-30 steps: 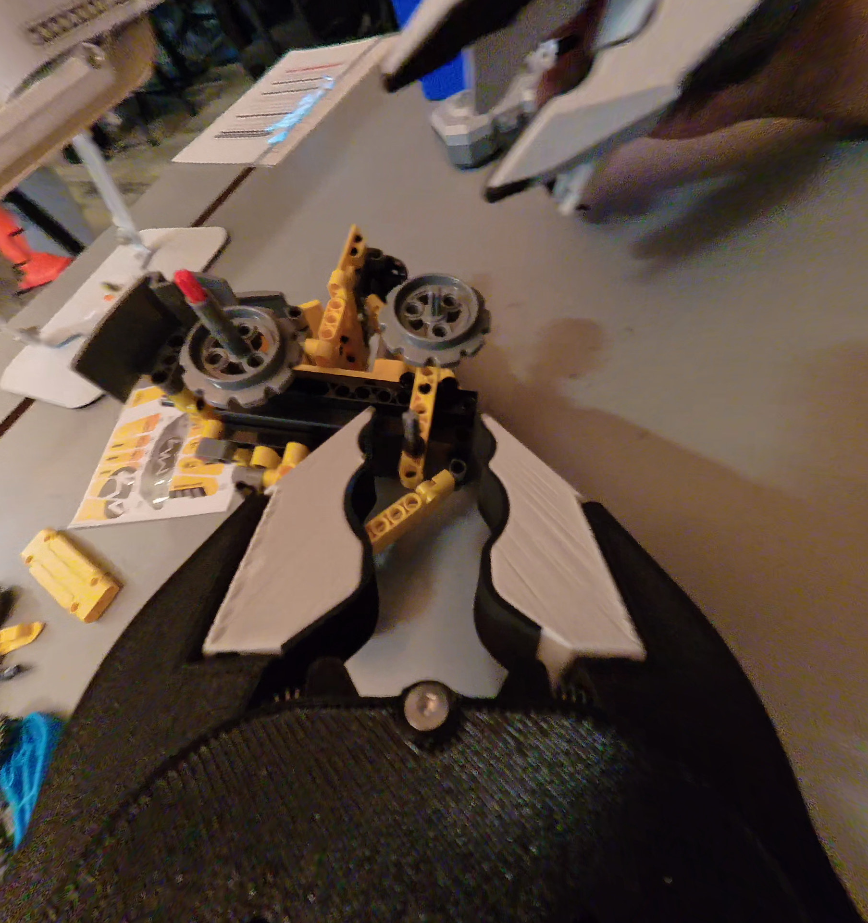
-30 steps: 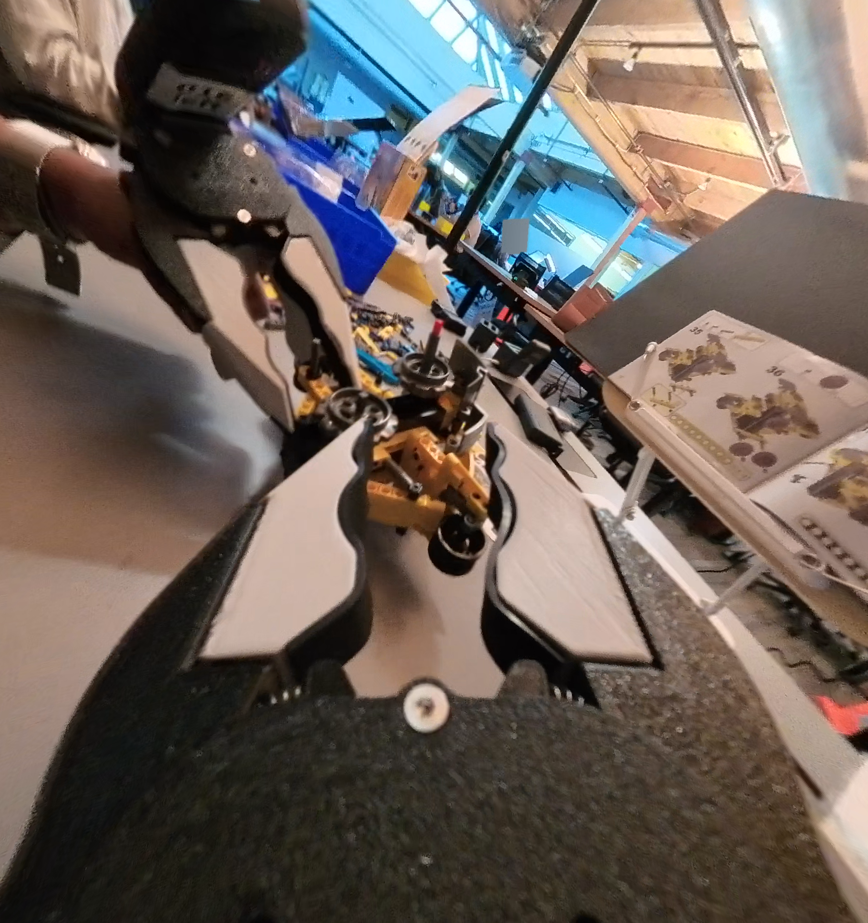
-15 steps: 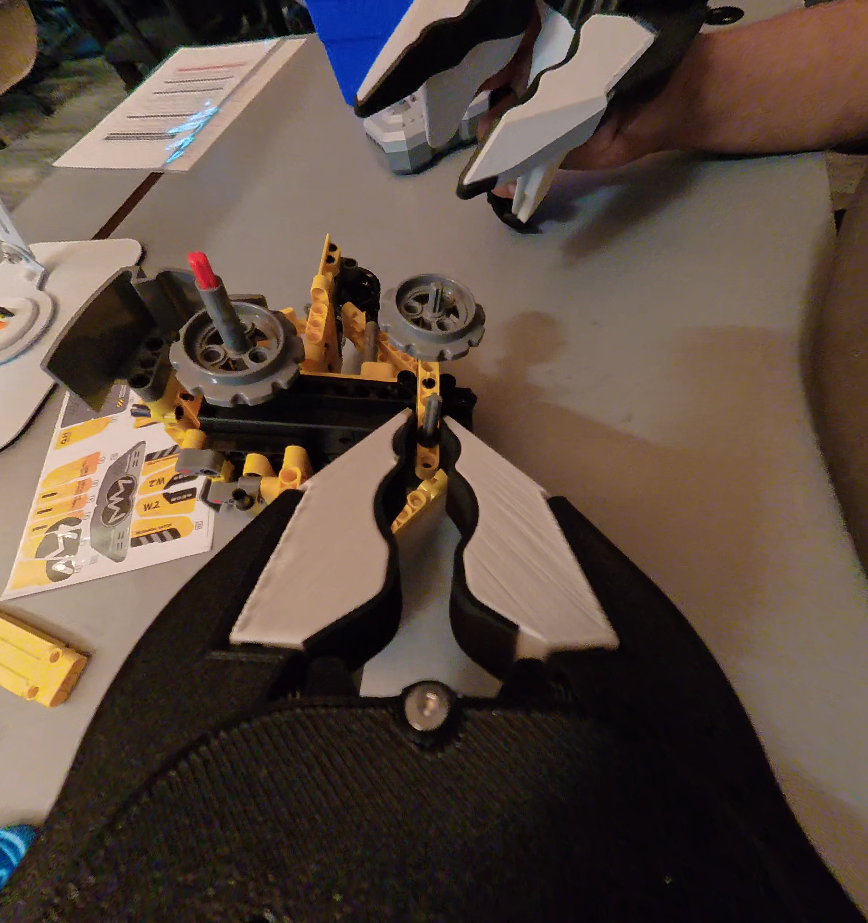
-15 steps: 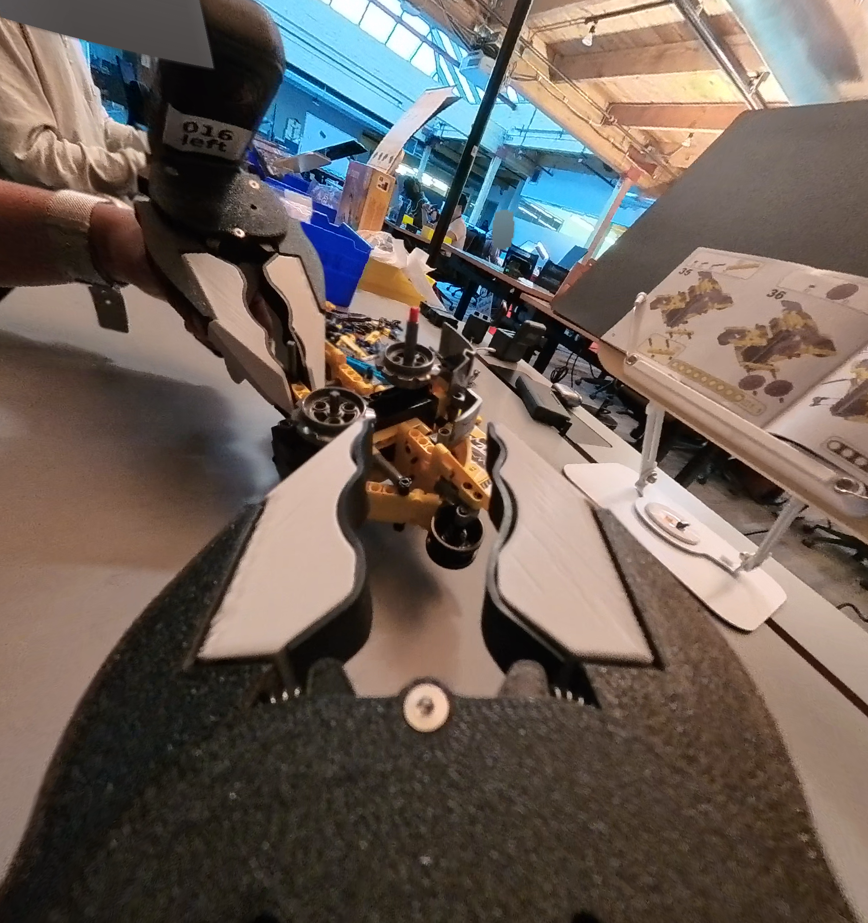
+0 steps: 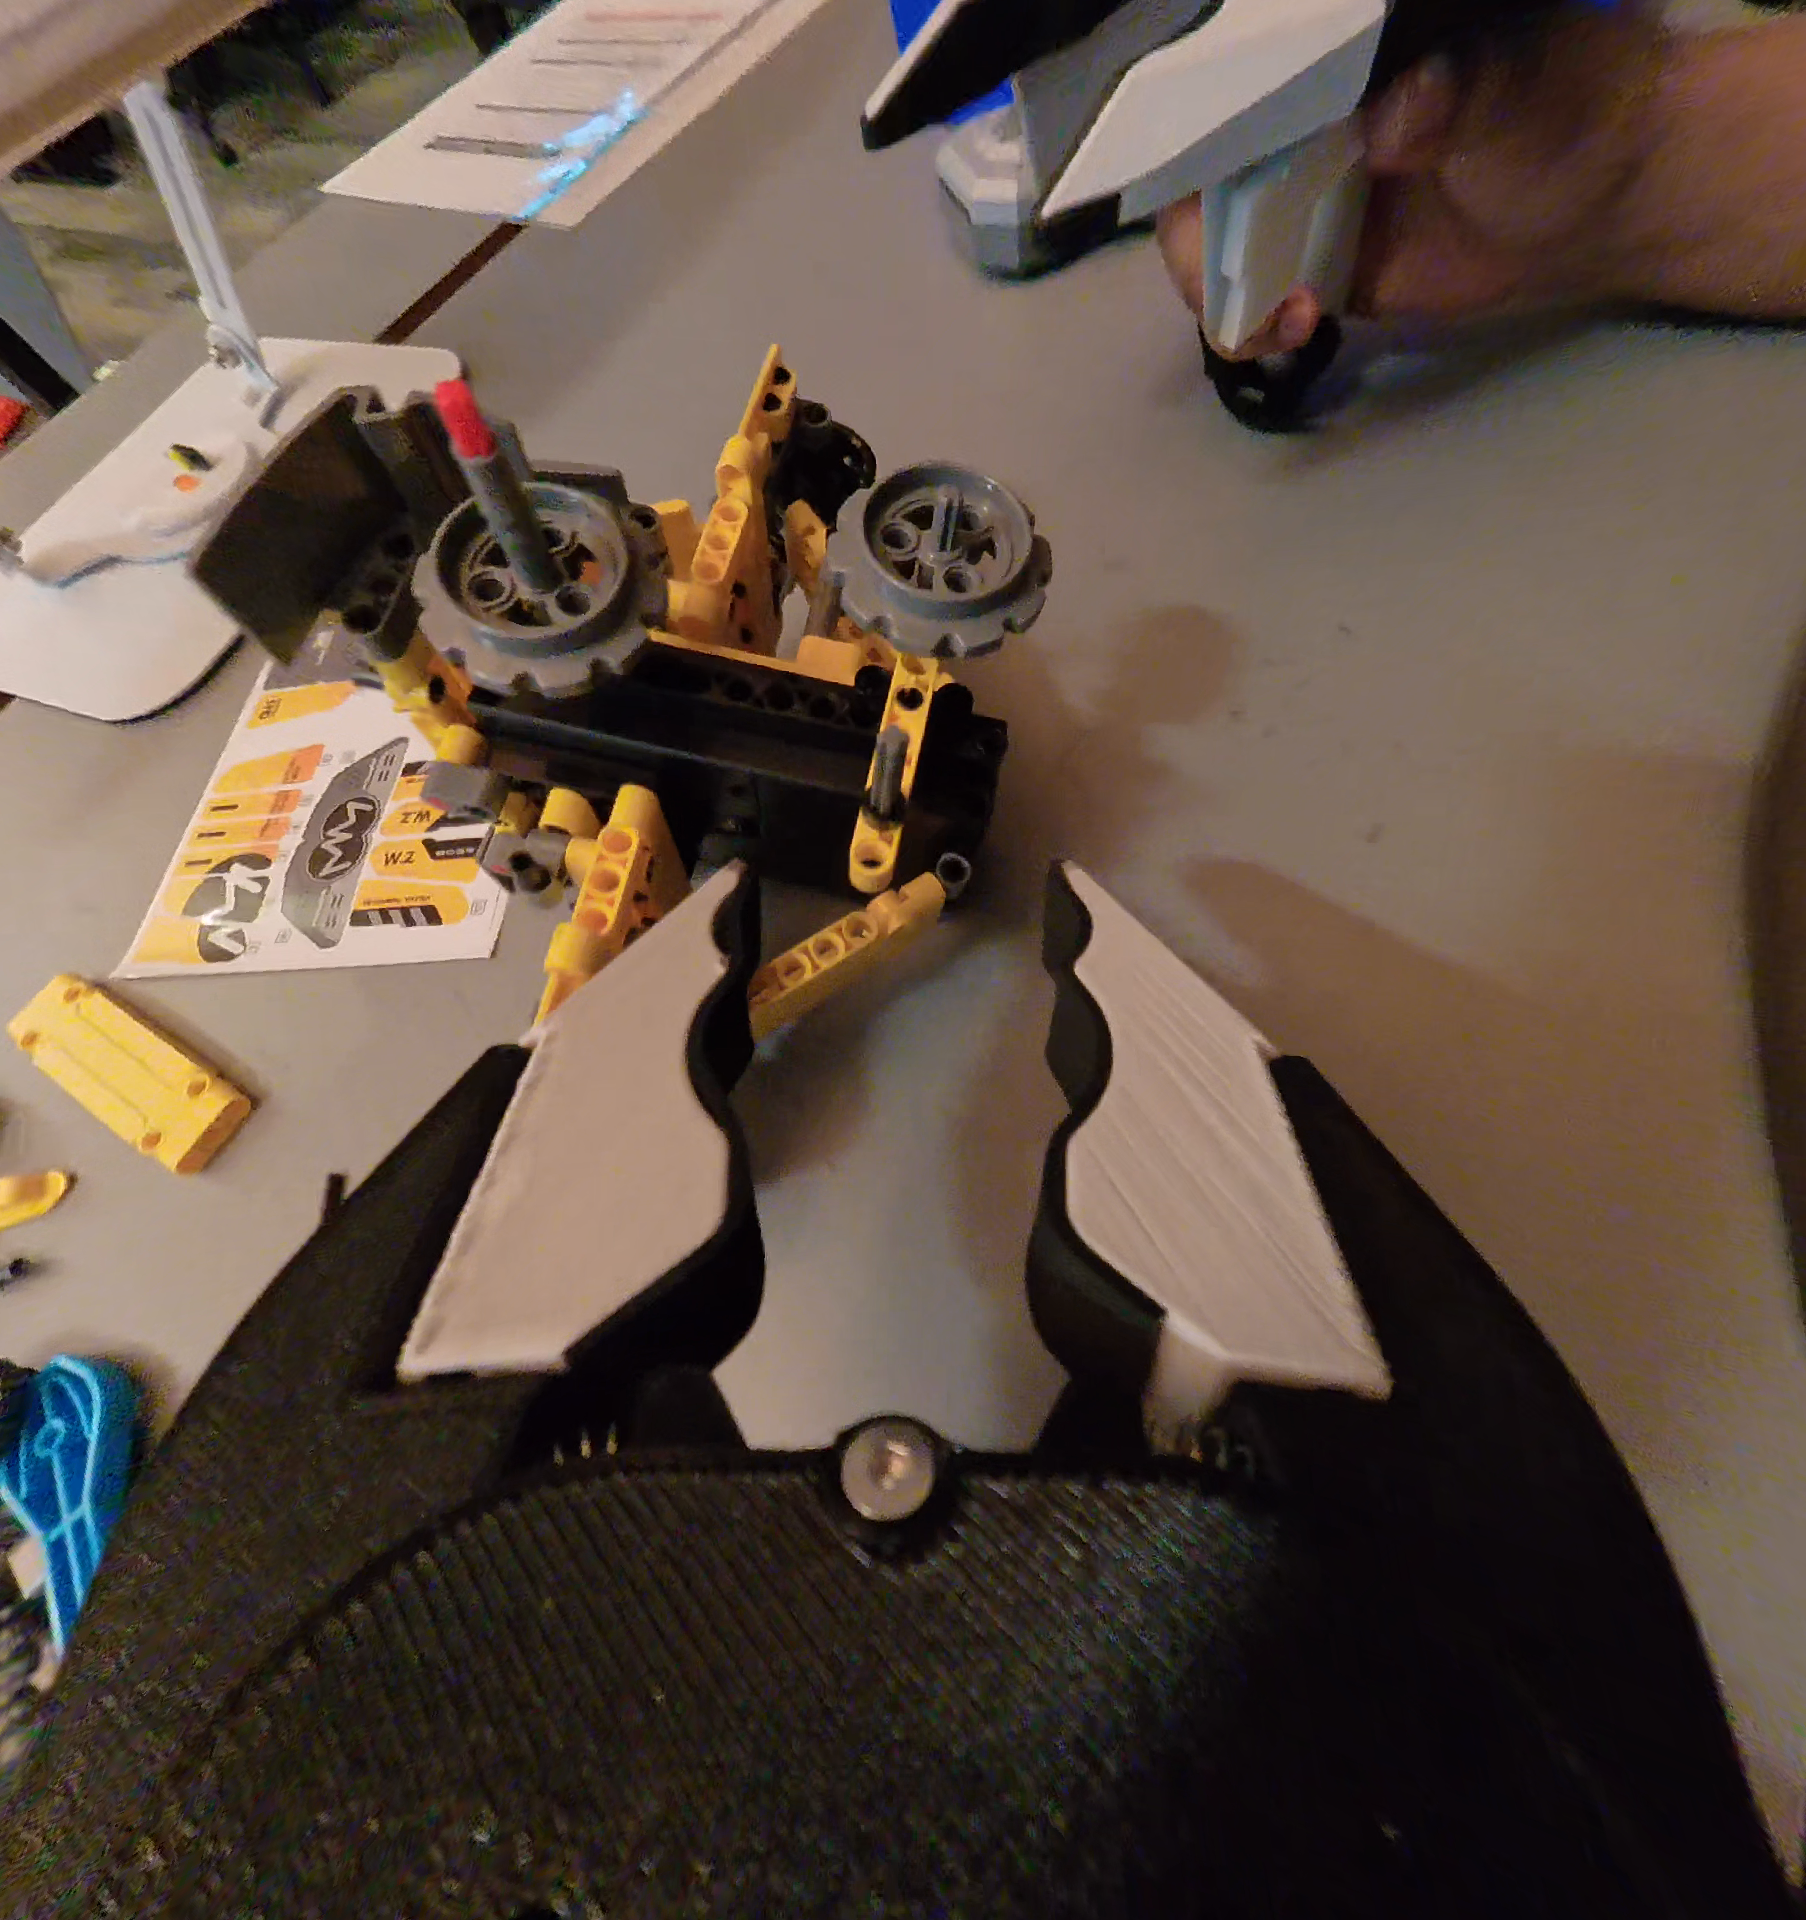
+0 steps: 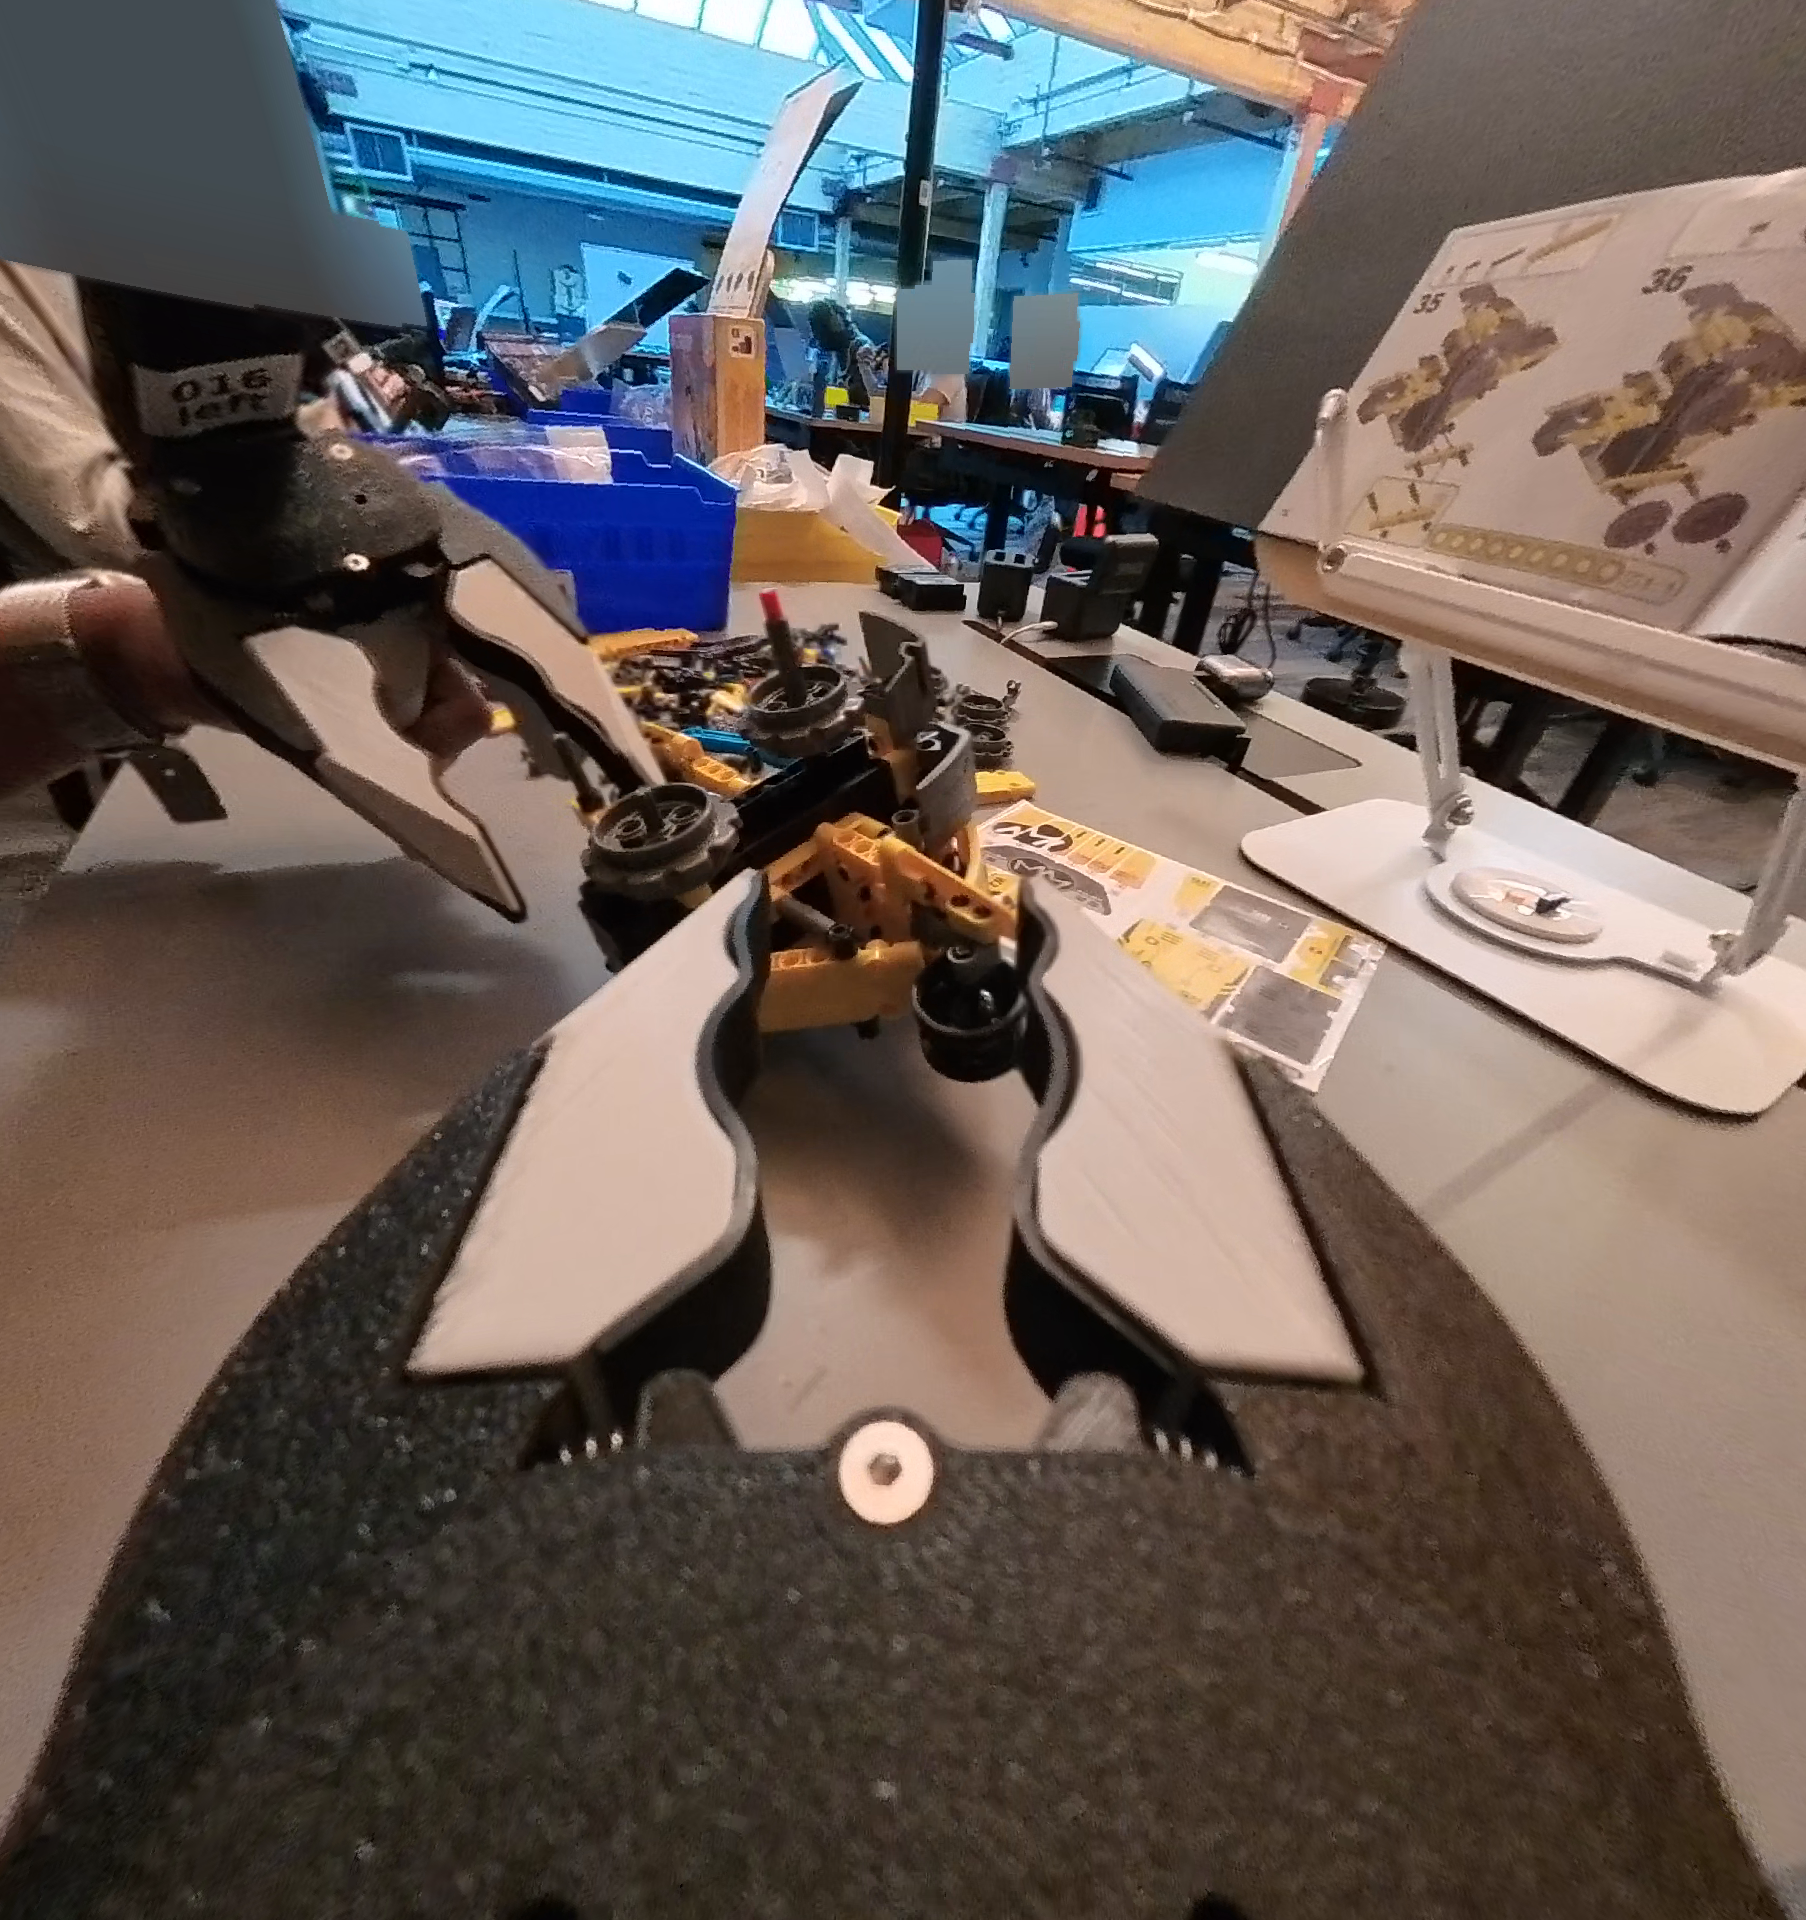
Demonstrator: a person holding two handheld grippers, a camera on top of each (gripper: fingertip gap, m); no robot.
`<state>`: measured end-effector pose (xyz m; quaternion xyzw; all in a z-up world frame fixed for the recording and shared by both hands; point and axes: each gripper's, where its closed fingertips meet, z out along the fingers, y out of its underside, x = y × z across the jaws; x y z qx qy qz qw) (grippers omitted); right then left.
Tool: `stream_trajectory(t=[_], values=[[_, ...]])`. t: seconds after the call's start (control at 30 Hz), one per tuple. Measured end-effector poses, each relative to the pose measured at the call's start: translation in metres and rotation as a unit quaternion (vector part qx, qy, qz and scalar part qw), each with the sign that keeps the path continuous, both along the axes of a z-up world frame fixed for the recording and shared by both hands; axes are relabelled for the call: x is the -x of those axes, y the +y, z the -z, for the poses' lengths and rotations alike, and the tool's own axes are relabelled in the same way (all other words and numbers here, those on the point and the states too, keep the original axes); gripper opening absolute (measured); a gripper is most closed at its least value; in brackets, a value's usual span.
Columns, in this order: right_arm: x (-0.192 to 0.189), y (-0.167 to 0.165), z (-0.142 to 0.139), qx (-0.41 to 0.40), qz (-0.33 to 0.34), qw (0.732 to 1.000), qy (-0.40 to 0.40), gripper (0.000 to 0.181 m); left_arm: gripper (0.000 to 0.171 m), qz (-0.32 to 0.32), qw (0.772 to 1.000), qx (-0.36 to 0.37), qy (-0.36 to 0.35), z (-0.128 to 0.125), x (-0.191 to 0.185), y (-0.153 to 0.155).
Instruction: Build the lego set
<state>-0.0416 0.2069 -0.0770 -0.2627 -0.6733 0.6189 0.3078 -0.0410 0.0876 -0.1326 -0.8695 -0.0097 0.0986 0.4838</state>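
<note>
A yellow and black brick-built model with two grey toothed wheels and a red-tipped axle stands on the grey table. My left gripper is open just in front of the model. A yellow holed beam lies between its fingers against the left one, not gripped. My right gripper hangs open beyond the model's far end with nothing between its fingers. In the right wrist view the right gripper frames the model's yellow end and black hub. The left gripper's fingers show beside a wheel.
A sticker sheet lies left of the model. Nearby are a yellow panel and loose parts. A white stand holds an open instruction booklet. Blue bins and a parts pile sit behind, with a grey box. The left gripper's tips are roughly 15 centimetres from the right gripper's. From the left gripper's tips to the yellow panel is close to 20 centimetres.
My left gripper closed on the model's upright yellow beam with the grey pin half a second ago, then opened wide and drew back. The right gripper stayed open and levelled out.
</note>
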Motion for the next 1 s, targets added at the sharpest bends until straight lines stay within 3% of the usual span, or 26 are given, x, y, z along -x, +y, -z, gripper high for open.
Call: stream_trajectory(t=[0.13,0.27,0.33,0.43,0.53,0.7,1.0], values=[[0.007,0.01,-0.002,0.014,0.034,0.999,-0.002,0.058,0.063,-0.004,0.998,-0.061,-0.025,-0.017,-0.002,-0.015],[0.012,0.018,-0.003,0.028,0.06,0.998,-0.006,0.062,0.061,-0.057,0.987,-0.151,-0.028,-0.045,0.018,-0.038],[0.014,0.021,0.0,0.024,0.074,0.997,-0.013,0.062,0.042,-0.092,0.978,-0.183,-0.048,-0.053,0.032,-0.055],[0.018,0.023,0.005,0.004,0.099,0.995,-0.02,0.045,0.031,-0.131,0.96,-0.215,-0.124,-0.053,0.049,-0.075],[0.024,0.025,0.008,-0.017,0.133,0.991,-0.014,0.036,0.019,-0.193,0.954,-0.207,-0.1,-0.044,0.067,-0.091],[0.038,0.031,0.012,-0.018,0.182,0.983,-0.031,0.027,0.021,-0.317,0.933,-0.166,-0.031,-0.024,0.1,-0.11],[0.054,0.039,0.024,-0.017,0.206,0.975,-0.08,0.027,0.021,-0.332,0.929,-0.161,-0.019,-0.02,0.107,-0.106]])
